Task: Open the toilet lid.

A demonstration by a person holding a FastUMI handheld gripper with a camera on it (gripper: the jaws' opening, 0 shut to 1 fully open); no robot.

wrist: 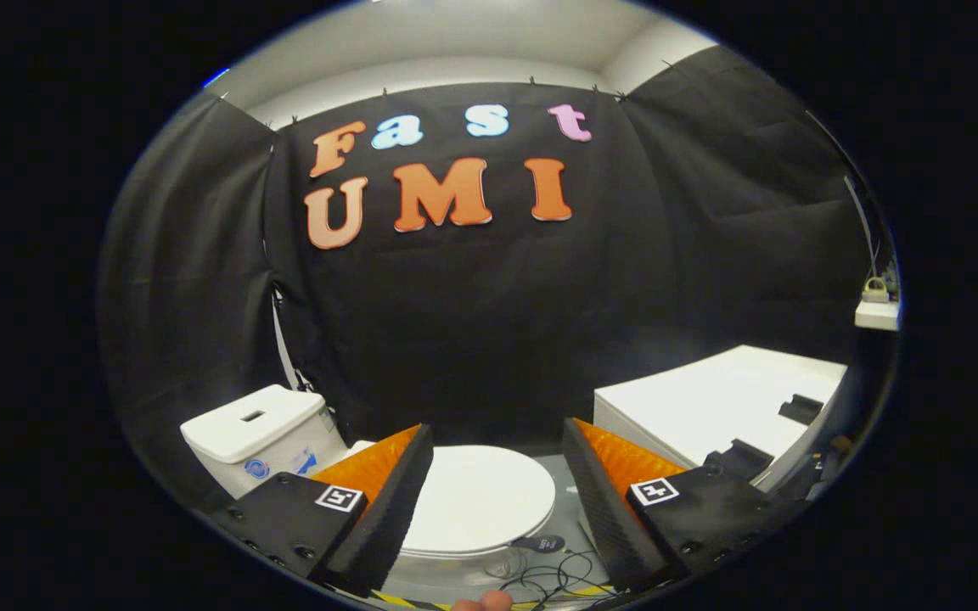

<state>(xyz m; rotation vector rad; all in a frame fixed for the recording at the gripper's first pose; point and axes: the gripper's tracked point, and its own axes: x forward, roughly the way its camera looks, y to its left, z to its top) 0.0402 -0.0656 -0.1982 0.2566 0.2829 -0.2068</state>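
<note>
Gripper (497, 475) held above and short of the toilet, its two black foam-padded fingers (387, 509) with orange backs spread wide, gripping nothing. Judged as an approach stance: the gap is opened ahead of time so a finger can get under or around the lid's front edge.

White oval plastic toilet lid (480, 501) lies closed and flat, seen through the gap between the fingers and just beyond them. Not touched yet. White boxy ceramic cistern (255, 428) stands behind the left finger, a slot-shaped button on its top.

A fingertip of the person (485, 601) shows at the near edge, below the gripper.

Grey floor (570, 492) around the toilet base, thin black cables (553, 581) coiled loose on it near the lid's front. White flat-topped table (710, 407) off beyond the right finger. Black cloth booth wall (489, 322) behind everything, pale ceiling (472, 38) above.
</note>
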